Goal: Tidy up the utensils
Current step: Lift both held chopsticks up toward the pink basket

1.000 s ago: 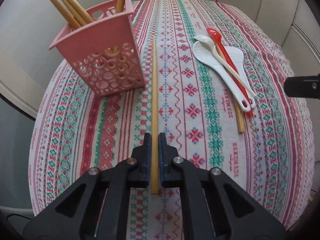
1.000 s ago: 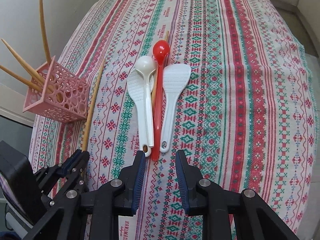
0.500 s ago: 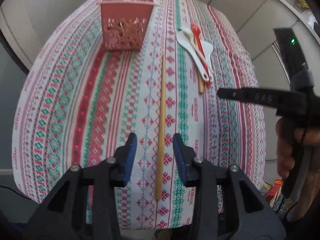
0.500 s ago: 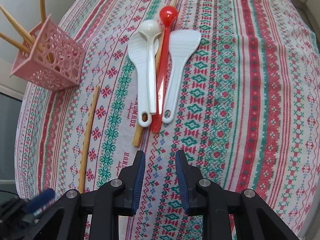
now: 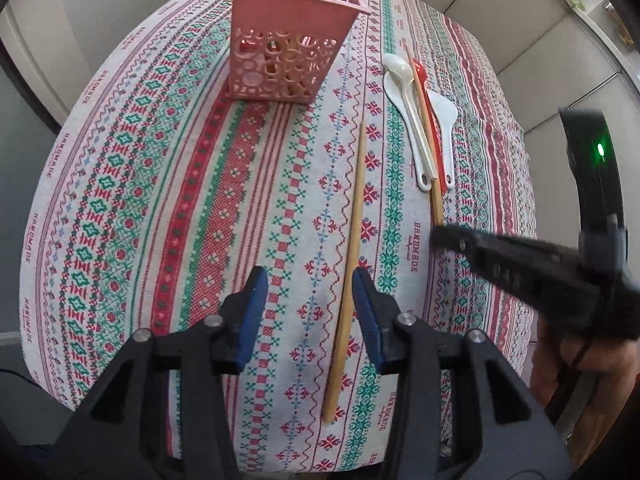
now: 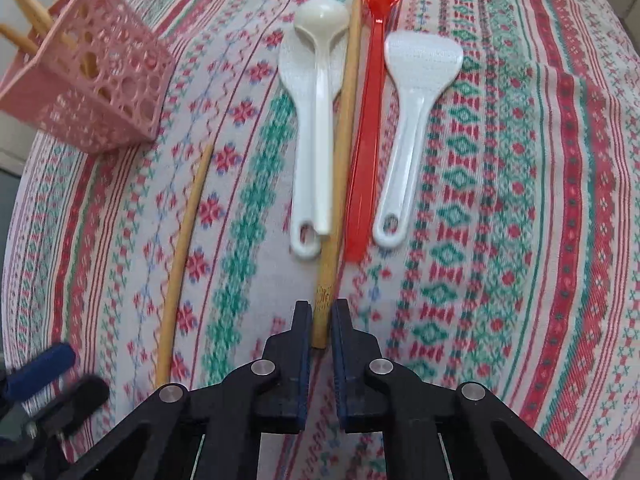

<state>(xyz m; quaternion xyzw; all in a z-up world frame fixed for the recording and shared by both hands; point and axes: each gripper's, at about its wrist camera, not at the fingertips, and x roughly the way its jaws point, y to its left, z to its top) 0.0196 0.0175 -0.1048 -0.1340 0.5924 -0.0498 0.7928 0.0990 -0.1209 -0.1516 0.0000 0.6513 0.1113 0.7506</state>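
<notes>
Patterned tablecloth (image 6: 520, 200), right claw (image 6: 321, 312) pinching chopstick (image 6: 344, 128), left claw (image 5: 308, 292) spread

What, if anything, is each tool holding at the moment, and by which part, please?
The right tool is closed on the near, thick end of the wooden chopstick lying among the spoons. The left tool is open and holds nothing; the loose chopstick lies on the tablecloth.

Black hand-held gripper (image 6: 321, 316) — blue pads (image 6: 303, 334); silver screws; green light

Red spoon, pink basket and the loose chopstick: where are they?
red spoon (image 6: 366, 152): right wrist view, middle of handle.
pink basket (image 5: 280, 68): left wrist view, front wall.
loose chopstick (image 5: 352, 236): left wrist view, mid-shaft.
</notes>
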